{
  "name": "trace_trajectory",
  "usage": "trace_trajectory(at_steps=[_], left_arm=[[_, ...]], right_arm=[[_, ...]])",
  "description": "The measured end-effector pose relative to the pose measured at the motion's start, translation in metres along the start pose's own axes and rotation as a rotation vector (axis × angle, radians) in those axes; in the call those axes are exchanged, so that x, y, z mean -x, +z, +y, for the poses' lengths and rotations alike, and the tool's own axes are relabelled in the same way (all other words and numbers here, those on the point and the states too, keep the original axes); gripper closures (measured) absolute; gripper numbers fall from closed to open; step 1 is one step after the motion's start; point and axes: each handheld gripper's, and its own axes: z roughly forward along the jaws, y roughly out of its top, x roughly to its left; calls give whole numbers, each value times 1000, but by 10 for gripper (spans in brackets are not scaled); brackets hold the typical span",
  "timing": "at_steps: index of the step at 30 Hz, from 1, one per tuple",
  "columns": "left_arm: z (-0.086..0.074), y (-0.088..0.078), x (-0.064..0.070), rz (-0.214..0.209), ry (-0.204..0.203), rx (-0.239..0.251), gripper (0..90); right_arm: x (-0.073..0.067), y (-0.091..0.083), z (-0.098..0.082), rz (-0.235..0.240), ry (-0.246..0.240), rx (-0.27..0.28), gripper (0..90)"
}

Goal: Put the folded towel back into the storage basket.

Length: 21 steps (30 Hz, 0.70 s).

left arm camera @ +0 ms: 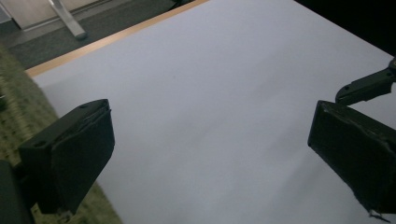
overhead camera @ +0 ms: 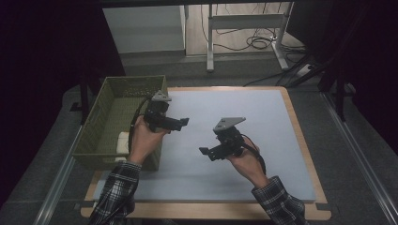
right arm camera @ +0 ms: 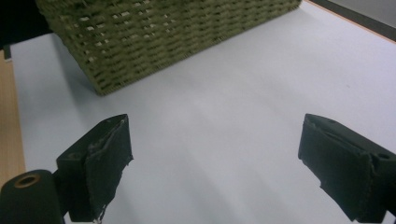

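— Two grippers, both with nothing in them. My left gripper point(overhead camera: 184, 121) hangs just beside the basket point(overhead camera: 104, 108), its jaws wide apart over the bare mat point(overhead camera: 244, 108). My right gripper point(overhead camera: 204, 151) sits near the middle of the mat, jaws just as wide, pointing toward the basket.

— What's in the basket?

— One pale thing point(overhead camera: 123, 141) against the near wall, by my left hand point(overhead camera: 146, 140). The hand and the basket wall cut it off, so I can't say what it is, nor whether there's more than one.

— And from the gripper views?

— In the left gripper view, the tip of the other gripper pokes in at the right edge, and the basket is a blurred strip at the left. In the right gripper view, one corner of the basket point(right arm camera: 154, 37) stands ahead; its top is cut off.

— Counts?

— One basket, one mat, one table point(overhead camera: 300, 136), two sleeves point(overhead camera: 115, 194).
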Motion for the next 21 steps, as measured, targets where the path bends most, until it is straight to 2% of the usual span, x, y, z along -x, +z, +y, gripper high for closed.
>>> trace_trajectory(at_steps=[12,21], left_arm=[[5,22,34,-46,48,3,9],[4,36,51,-80,62,7,9]], right_arm=[[23,-26,-28,-32,37,-12,84],[34,-46,-44,-61,53,-17,73]])
